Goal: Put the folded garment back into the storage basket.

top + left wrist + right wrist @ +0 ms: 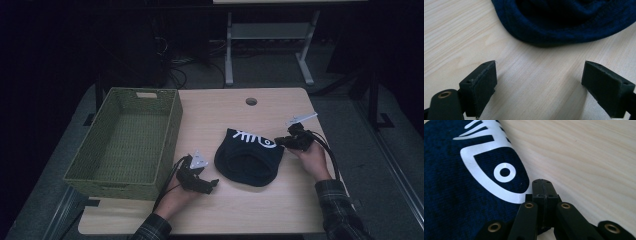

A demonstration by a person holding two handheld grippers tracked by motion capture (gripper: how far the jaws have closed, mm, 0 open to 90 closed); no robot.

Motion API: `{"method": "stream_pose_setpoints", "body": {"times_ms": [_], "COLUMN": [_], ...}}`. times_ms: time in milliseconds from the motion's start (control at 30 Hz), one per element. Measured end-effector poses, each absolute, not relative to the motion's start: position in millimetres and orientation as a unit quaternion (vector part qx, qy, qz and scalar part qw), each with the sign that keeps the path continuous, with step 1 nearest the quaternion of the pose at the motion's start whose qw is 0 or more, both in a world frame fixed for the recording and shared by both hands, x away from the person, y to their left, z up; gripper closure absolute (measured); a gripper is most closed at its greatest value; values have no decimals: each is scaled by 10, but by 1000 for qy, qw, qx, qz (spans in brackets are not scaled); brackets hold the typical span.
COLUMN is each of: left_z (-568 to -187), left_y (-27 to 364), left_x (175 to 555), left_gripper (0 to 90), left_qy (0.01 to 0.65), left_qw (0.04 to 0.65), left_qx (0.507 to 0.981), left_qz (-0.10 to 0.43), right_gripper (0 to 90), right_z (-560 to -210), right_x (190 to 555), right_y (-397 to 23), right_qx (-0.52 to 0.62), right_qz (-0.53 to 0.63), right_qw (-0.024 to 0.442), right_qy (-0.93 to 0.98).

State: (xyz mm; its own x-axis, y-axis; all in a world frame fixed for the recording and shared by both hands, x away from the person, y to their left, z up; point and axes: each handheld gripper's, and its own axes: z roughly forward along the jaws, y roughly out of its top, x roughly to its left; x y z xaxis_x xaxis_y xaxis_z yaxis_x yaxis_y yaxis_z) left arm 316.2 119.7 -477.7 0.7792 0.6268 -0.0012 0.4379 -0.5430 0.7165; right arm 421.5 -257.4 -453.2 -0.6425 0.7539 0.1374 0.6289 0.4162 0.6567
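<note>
Dim room, pale wooden table (240, 210): a navy beanie (248, 156) with a white fish-bone print lies at centre, the empty green wicker basket (171, 135) at nine o'clock. Judging by this, nothing is packed yet: the right gripper (283, 142) is pinched together on the beanie's three o'clock edge, while the left gripper (212, 183) sits spread apart just short of its seven o'clock rim.

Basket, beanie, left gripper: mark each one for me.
Basket (170, 125), high view, on its right woven wall.
Beanie (240, 167), high view, on its dark opening.
Left gripper (212, 182), high view, between its open jaw tips.

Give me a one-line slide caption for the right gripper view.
Right gripper, jaws shut, at the edge of a dark blue hat with a white fish-skeleton print.
</note>
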Motion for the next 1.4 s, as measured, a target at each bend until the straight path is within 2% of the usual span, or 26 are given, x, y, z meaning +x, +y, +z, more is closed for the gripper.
{"method": "stream_pose_setpoints", "body": {"times_ms": [600,933,1067,1233,1300,1333,1367,1400], "left_z": [-4780,-4778,-4776,-4761,-4753,-4753,-4736,-4736], "left_y": [1199,1201,1203,1194,1183,1183,1172,1172], "left_x": [3161,3161,3162,3162,3163,3163,3161,3161], "left_gripper": [119,119,119,119,119,119,123,130], "left_qy": [306,305,304,306,309,309,313,313], "left_qw": [367,366,365,358,354,354,346,346], "left_qx": [869,869,870,873,874,874,876,876], "left_qz": [129,131,130,127,127,127,125,125], "right_gripper": [900,900,778,492,405,405,335,324], "right_z": [-4579,-4510,-4452,-4474,-4514,-4514,-4555,-4569], "right_x": [3753,3521,3389,3173,3100,3100,3028,3004], "right_y": [-2548,-2626,-2694,-2737,-2747,-2747,-2762,-2774], "right_qx": [391,405,414,423,428,428,433,433], "right_qz": [359,384,394,388,379,379,370,370], "right_qw": [77,106,126,165,174,174,188,190], "right_qy": [844,823,811,802,802,802,800,799]}}
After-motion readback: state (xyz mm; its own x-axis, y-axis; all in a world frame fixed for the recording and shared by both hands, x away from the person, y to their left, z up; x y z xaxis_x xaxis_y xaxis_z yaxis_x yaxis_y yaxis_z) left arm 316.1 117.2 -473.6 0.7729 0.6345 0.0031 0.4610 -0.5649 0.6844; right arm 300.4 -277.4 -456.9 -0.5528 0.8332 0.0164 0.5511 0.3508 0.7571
